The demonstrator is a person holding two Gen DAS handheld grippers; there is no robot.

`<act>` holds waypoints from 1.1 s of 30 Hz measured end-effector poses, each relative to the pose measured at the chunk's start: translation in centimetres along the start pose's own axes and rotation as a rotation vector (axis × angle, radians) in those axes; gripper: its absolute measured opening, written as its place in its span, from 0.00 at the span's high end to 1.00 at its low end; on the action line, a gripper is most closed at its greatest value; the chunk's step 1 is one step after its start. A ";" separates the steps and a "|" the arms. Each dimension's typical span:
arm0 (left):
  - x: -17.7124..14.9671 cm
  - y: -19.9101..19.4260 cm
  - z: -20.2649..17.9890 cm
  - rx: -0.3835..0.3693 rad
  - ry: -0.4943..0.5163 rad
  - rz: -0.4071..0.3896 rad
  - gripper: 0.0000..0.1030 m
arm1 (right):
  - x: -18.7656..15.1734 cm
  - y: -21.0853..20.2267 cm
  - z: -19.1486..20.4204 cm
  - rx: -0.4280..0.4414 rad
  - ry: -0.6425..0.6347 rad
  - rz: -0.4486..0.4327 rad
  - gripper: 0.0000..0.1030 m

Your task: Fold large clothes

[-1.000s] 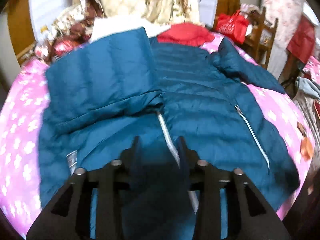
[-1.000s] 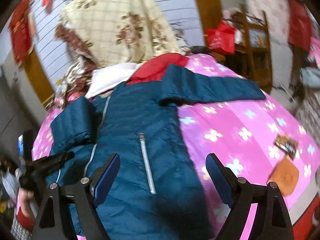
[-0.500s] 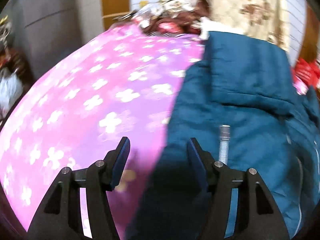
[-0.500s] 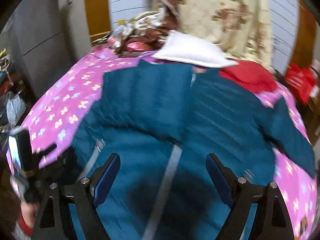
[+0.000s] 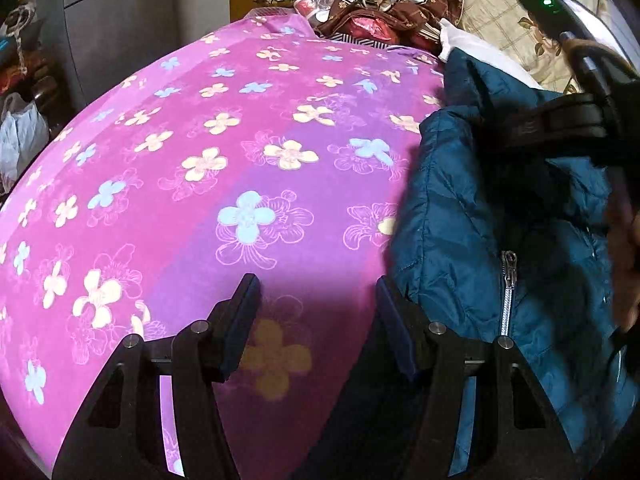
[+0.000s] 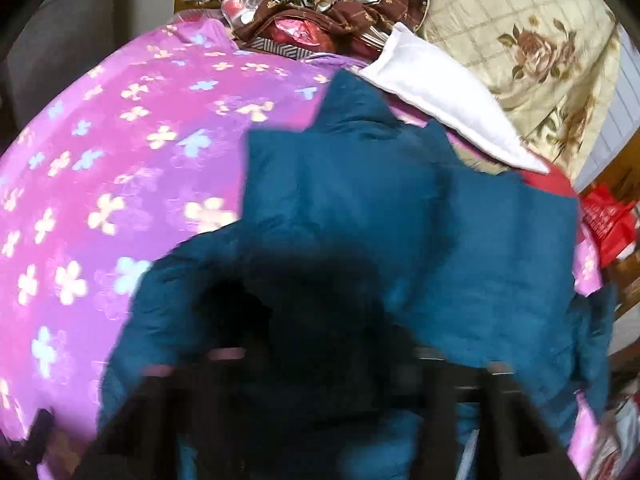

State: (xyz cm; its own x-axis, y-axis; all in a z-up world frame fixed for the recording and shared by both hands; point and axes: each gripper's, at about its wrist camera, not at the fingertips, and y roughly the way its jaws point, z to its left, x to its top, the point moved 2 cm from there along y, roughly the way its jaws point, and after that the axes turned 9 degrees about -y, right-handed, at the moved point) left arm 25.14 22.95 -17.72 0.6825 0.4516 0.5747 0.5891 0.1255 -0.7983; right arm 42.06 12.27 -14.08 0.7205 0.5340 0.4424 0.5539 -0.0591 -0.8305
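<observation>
Left claw (image 5: 316, 320): jaws apart, nothing between them; beneath them only the pink flowered bedsheet (image 5: 240, 152). Its right-hand finger (image 5: 394, 320) sits just beside the edge of the teal quilted jacket (image 5: 472, 216), not visibly gripping it. Jacket lies on the bed, along the right side of the left wrist view, with a silver zipper (image 5: 508, 280) running down its front panel. Right claw (image 6: 320, 364): frame heavily motion-blurred; jaws are closing, and dark teal jacket fabric bunches between them; cannot tell whether the pads already press on it. In the right wrist view the jacket (image 6: 380, 208) fills the centre, a folded panel rising toward the head of the bed, bedsheet exposed on the left. At the far end of the bed: a white pillow (image 6: 440, 96) touching the jacket's upper edge, a cream rose-patterned quilt (image 6: 540, 48) behind it, and a heap of brown floral cloth (image 6: 340, 0). Red fabric (image 6: 548, 184) shows just past the jacket at right. The other handheld device (image 5: 580, 80) appears at the upper right of the left wrist view, above the jacket.
</observation>
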 end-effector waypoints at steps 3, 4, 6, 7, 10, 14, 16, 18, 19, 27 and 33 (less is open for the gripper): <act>0.1 0.2 0.1 -0.005 -0.014 0.014 0.42 | -0.3 -2.5 -4.7 -0.023 0.053 -0.033 0.87; 0.1 0.2 0.1 0.000 -0.014 0.012 0.42 | -0.7 -3.4 -6.8 -0.043 0.086 -0.049 0.88; 0.0 0.0 0.0 0.013 -0.007 0.001 0.42 | -1.9 -4.8 -11.7 -0.080 0.176 -0.066 0.88; 0.0 -0.2 -0.1 0.020 -0.005 -0.007 0.42 | -2.9 -5.3 -14.4 -0.096 0.228 -0.063 0.88; -0.1 -0.9 0.2 0.023 -0.020 -0.031 0.42 | -6.6 -5.7 -22.2 -0.137 0.391 -0.031 0.88; 0.0 -2.3 0.5 0.017 -0.041 -0.075 0.42 | -13.1 -2.9 -29.9 -0.124 0.583 0.061 0.87; 0.0 -3.0 0.4 0.011 -0.037 -0.091 0.42 | -16.2 -1.3 -32.5 -0.087 0.669 0.103 0.81; 0.0 -3.6 0.2 0.003 -0.030 -0.104 0.42 | -19.2 -0.6 -34.3 -0.041 0.746 0.124 0.73; -0.1 -3.9 0.1 -0.004 -0.029 -0.112 0.42 | -20.7 -0.8 -35.1 -0.034 0.775 0.118 0.69; -0.1 -5.6 -0.3 -0.025 -0.030 -0.162 0.42 | -24.7 -5.8 -35.8 -0.131 0.781 0.007 0.40; -0.1 -5.7 -0.2 -0.019 -0.043 -0.173 0.42 | -16.4 -5.2 -27.1 0.073 0.563 -0.052 0.40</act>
State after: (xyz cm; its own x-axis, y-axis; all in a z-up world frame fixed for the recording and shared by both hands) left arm 21.79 21.96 -13.22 0.5512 0.4625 0.6944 0.7044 0.1880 -0.6844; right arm 38.69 -19.07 -7.84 0.8154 0.0018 0.5789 0.5787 0.0247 -0.8152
